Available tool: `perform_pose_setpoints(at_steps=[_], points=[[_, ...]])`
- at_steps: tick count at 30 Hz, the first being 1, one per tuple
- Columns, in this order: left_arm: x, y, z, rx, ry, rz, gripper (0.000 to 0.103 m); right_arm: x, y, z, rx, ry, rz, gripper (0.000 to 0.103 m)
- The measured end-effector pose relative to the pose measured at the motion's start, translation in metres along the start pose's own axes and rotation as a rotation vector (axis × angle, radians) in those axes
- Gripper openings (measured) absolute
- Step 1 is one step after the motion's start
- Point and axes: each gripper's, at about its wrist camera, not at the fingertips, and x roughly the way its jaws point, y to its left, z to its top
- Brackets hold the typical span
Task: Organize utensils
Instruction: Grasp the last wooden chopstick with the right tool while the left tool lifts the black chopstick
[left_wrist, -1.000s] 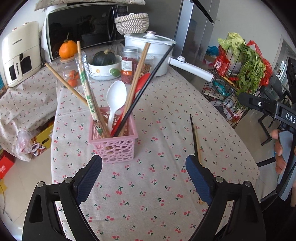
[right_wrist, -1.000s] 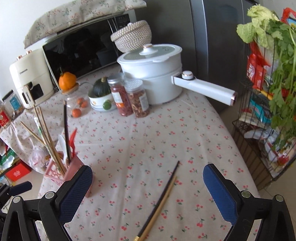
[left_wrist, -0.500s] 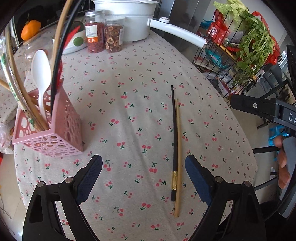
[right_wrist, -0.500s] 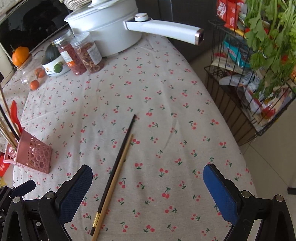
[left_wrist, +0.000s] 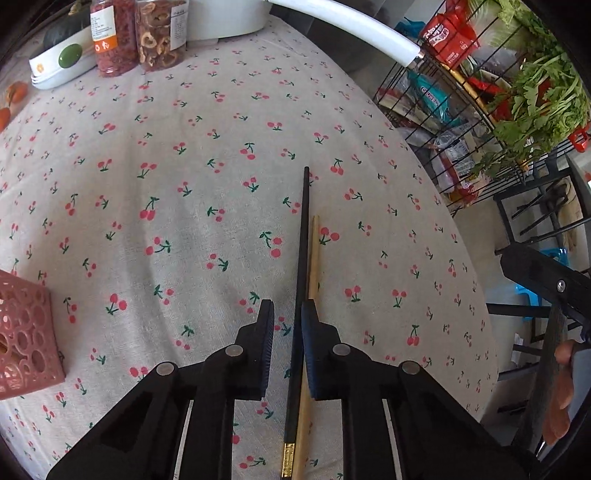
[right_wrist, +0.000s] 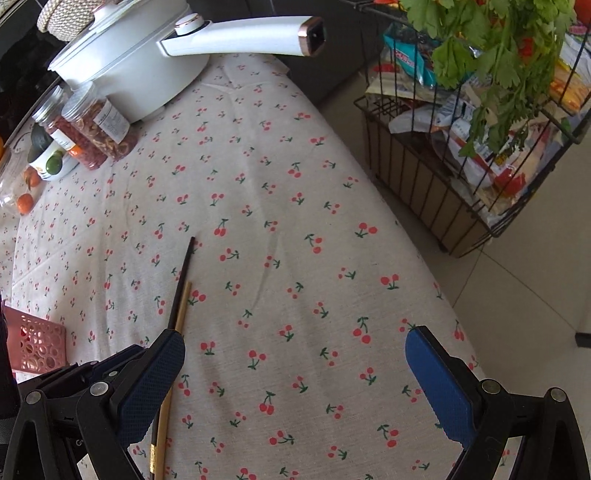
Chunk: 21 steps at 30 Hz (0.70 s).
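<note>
- The left gripper points steeply down at the surface, which is covered by a pale cloth printed with small red cherries.
- Its jaws are closing and stand narrow. The long black chopstick with a gold band runs between them. A gap shows on the left side of it, and the right pad is very near or touching it; I cannot tell if the pads press yet.
- The plain light wooden chopstick lies just beside the black one, on its right. It passes partly under the right pad, so it is not clearly between the jaws.
- The right gripper hovers over the same cloth with its jaws wide apart and nothing between them. The two chopsticks lie at its left pad, not inside the opening.
- The pink perforated plastic basket stands at the left edge of the surface, well apart from the two chopsticks. What it holds is not visible in these views.
- At the far end stand a white pot with a long handle and two clear jars of dried food; they seem not to be part of the task.
- My judgement: the two loose chopsticks are what is left to do. The pick-up is only beginning, and carrying them to the basket is not yet done.
- The grip may catch only one chopstick, so the other would need a second pick-up.
</note>
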Motion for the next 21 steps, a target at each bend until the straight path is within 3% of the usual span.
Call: perform_pose_setpoints(at_steps=[10,13,21], points=[[0.016,-0.016,0.019,0.031,0.013,0.093,0.014,-0.002,-0.006,0.003,0.023,-0.002,0.021,0.099],[0.018,-0.021,0.021,0.068,0.012,0.132,0.008,0.0,-0.004,0.002,0.023,0.008,0.024,0.099],[-0.007,0.007,-0.015,0.064,0.009,0.131,0.005,0.013,0.017,-0.009,-0.041,0.062,0.0,0.099]])
